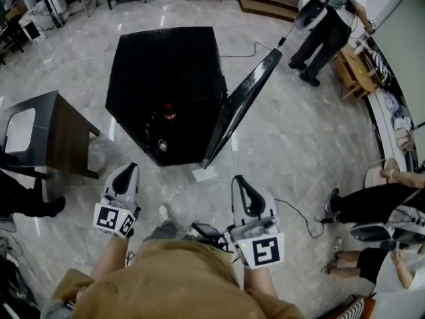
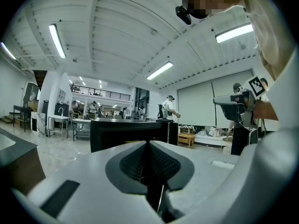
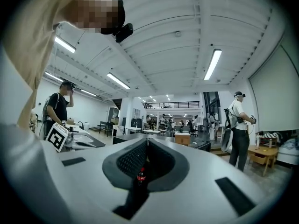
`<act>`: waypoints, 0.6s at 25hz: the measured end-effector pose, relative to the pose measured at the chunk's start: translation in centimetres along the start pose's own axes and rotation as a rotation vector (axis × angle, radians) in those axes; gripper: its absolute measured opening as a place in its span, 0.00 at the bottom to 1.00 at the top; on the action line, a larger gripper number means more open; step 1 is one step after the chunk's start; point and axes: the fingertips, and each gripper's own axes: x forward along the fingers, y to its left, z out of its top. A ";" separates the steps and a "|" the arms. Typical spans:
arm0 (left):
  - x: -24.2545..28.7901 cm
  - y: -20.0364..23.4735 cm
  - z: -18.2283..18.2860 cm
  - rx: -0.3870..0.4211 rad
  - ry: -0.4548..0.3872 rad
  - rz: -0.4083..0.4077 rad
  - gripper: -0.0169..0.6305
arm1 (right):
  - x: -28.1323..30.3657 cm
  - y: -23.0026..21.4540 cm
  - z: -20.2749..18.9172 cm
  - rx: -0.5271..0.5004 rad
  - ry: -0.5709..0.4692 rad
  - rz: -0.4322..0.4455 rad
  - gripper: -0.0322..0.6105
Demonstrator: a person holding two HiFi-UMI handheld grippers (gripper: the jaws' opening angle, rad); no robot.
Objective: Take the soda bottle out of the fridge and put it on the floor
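Observation:
A black mini fridge (image 1: 166, 65) stands on the marble floor ahead of me, its door (image 1: 242, 105) swung open to the right. Inside stands the dark soda bottle (image 1: 170, 111) with a red label. A smaller item with a pale top (image 1: 161, 145) sits lower, near the front. My left gripper (image 1: 127, 167) is held short of the fridge's front left, jaws shut and empty. My right gripper (image 1: 237, 178) is just right of the door's lower corner, also shut and empty. In the right gripper view the soda bottle (image 3: 140, 175) shows through the slot behind the closed tips.
A dark side table (image 1: 46, 128) stands at the left. A white sheet (image 1: 204, 173) lies on the floor by the door's foot, and a cable (image 1: 292, 211) runs to the right. A seated person's legs (image 1: 372, 201) and a standing person (image 1: 325, 25) are at the right.

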 end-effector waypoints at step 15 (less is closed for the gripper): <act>10.2 6.3 -7.2 -0.017 0.059 -0.056 0.15 | 7.6 3.3 -8.9 0.044 0.145 0.036 0.05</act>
